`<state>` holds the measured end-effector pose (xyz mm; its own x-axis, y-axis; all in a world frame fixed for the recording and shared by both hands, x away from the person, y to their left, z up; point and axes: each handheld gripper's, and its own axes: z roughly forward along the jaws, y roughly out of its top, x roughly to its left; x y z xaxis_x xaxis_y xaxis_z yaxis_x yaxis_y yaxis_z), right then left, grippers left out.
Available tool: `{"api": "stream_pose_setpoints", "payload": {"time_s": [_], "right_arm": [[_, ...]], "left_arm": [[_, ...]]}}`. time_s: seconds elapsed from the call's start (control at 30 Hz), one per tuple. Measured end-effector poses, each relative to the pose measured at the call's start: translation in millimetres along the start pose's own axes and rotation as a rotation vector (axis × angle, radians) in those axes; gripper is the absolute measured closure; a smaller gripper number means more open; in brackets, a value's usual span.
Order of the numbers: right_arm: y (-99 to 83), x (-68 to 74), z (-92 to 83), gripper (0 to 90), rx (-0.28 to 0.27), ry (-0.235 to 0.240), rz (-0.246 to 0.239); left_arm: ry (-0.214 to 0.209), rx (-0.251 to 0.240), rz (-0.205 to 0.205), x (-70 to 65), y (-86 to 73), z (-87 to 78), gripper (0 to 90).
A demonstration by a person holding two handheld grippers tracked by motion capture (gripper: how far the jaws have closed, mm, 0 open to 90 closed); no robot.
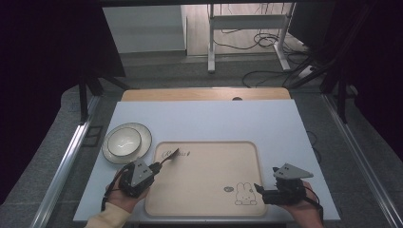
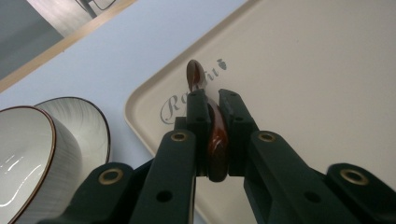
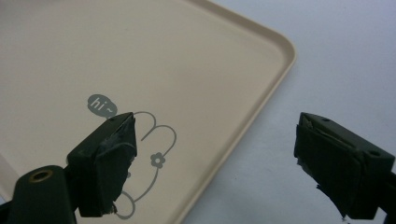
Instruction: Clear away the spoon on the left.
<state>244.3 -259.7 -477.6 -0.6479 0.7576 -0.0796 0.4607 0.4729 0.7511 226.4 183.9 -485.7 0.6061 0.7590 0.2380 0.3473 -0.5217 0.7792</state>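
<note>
L gripper (image 2: 212, 105): jaws clamped on brown spoon (image 2: 215, 140), bowl end past tips, over tray (image 2: 327, 93) corner | R gripper (image 3: 215, 154): jaws wide apart, nothing between

You are working in a lab-style recording setup, not a home: black curtains (image 1: 43, 52) close in both sides, a white height-adjustable desk frame (image 1: 247, 28) stands behind on grey carpet, and loose black cables (image 1: 266, 42) trail across the floor. Your pale blue tabletop (image 1: 204, 121) sits between metal rails (image 1: 62, 166), dressed with a beige plastic tray (image 1: 204, 178).
</note>
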Motion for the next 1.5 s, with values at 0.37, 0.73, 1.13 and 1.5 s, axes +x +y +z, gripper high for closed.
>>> {"api": "stream_pose_setpoints", "payload": {"time_s": [0.37, 0.73, 1.13, 1.5], "right_arm": [[-0.2, 0.1, -0.1, 13.2, 0.000, 0.002, -0.001], [-0.3, 0.4, -0.3, 13.2, 0.002, 0.003, -0.004], [-0.3, 0.7, -0.1, 13.2, 0.003, 0.004, -0.005], [-0.4, 0.9, -0.3, 13.2, 0.003, 0.004, -0.006]], "left_arm": [[-0.012, 0.037, 0.026, -4.5, -2.5, 4.9, 84.0], [-0.037, 0.080, 0.043, -8.5, -5.4, 9.2, 83.3], [-0.072, 0.132, 0.059, -11.4, -9.9, 13.6, 81.6], [-0.115, 0.163, 0.030, -11.3, -13.8, 16.3, 71.9]]}}
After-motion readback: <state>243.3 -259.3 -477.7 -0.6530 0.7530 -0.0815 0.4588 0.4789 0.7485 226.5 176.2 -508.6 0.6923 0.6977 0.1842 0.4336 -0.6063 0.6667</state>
